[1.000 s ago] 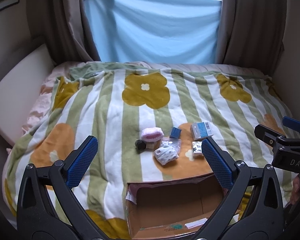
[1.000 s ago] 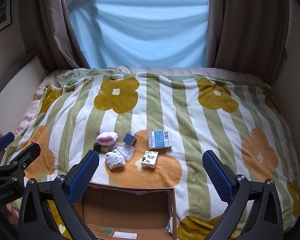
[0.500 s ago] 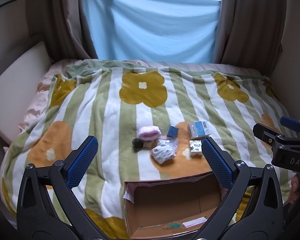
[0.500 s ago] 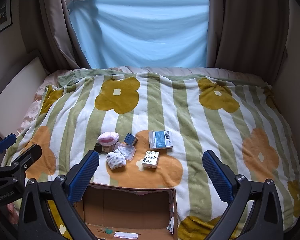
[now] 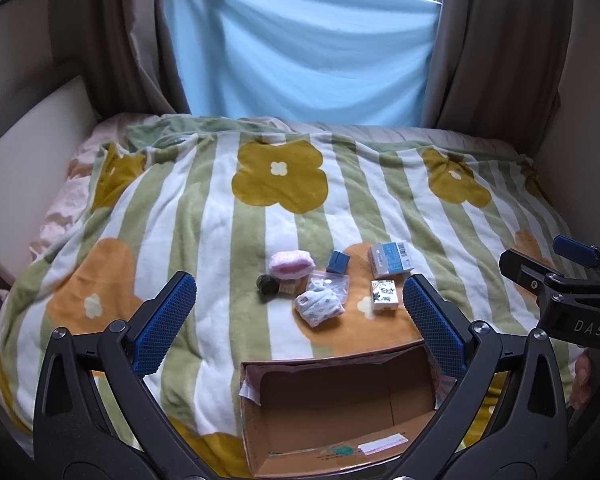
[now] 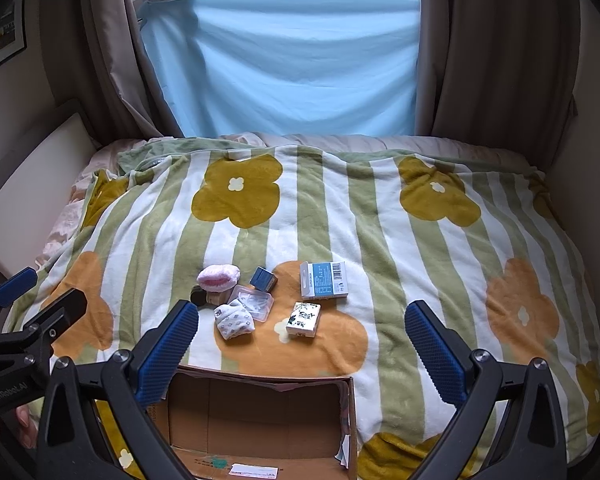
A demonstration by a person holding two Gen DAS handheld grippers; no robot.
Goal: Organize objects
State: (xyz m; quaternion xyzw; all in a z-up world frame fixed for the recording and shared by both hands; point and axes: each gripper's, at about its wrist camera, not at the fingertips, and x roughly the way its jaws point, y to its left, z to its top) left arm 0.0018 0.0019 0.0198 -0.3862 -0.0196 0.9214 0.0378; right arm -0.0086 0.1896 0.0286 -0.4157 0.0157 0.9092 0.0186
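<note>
Both grippers' jaws wide, above cardboard box [image 6: 260,408].

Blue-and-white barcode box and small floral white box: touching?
Apart. Right wrist view shows a strip of blanket between the blue-and-white barcode box and the small floral white box.

Fleecy, matt blanket [image 6: 340,216]; plain brown cardboard box [image 6: 260,412]; glossy paper carton [image 6: 324,280]; clear plastic case [image 6: 254,302]; each tool [image 5: 298,318] wears blue, rough-textured pads [image 5: 164,322].

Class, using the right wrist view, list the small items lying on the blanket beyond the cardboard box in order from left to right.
Pink puff → rolled patterned cloth → small dark blue box → white printed box → blue-and-white barcode box.
</note>
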